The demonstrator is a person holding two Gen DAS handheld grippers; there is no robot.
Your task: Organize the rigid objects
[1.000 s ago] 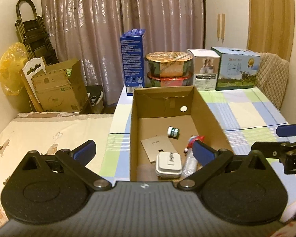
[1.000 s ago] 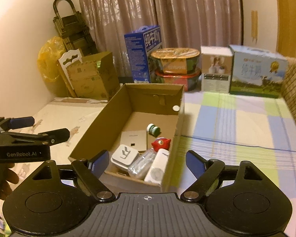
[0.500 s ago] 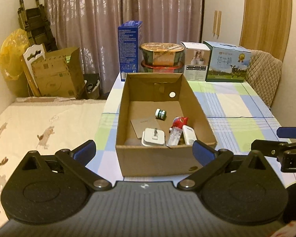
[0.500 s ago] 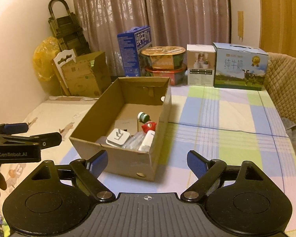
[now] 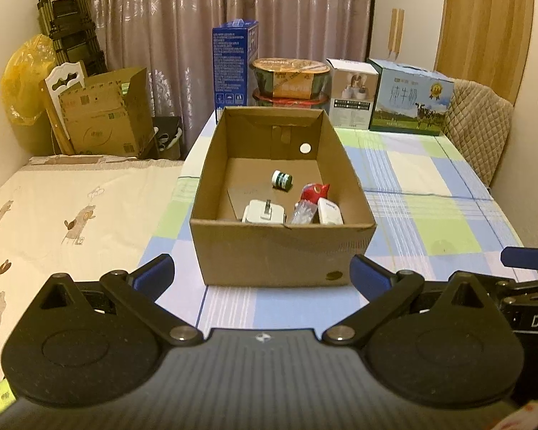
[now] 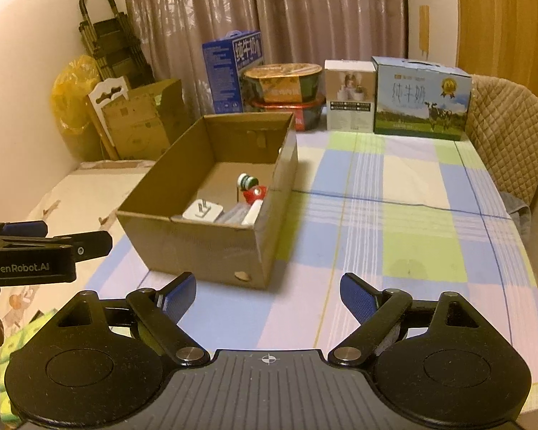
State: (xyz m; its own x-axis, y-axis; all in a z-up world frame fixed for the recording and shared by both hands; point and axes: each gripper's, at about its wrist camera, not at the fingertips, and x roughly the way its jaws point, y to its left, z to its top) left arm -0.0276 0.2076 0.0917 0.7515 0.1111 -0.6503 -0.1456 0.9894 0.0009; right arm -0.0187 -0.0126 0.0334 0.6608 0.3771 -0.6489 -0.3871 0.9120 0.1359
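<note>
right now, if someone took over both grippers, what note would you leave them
Left gripper: open, empty, short of the box.
Right gripper: open, empty, above the checked tablecloth.
Open brown cardboard box holds a white plug adapter, a small green-and-white jar, a red-capped clear plastic item, a white rectangular block and a flat brown card.
Done: no loose small items visible outside the box.
Left: apparently nothing to pick; confirm.

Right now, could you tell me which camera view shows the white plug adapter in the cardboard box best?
The left wrist view: the white plug adapter faces it nearly head-on. The right wrist view shows it obliquely, behind the cardboard box front wall.
</note>
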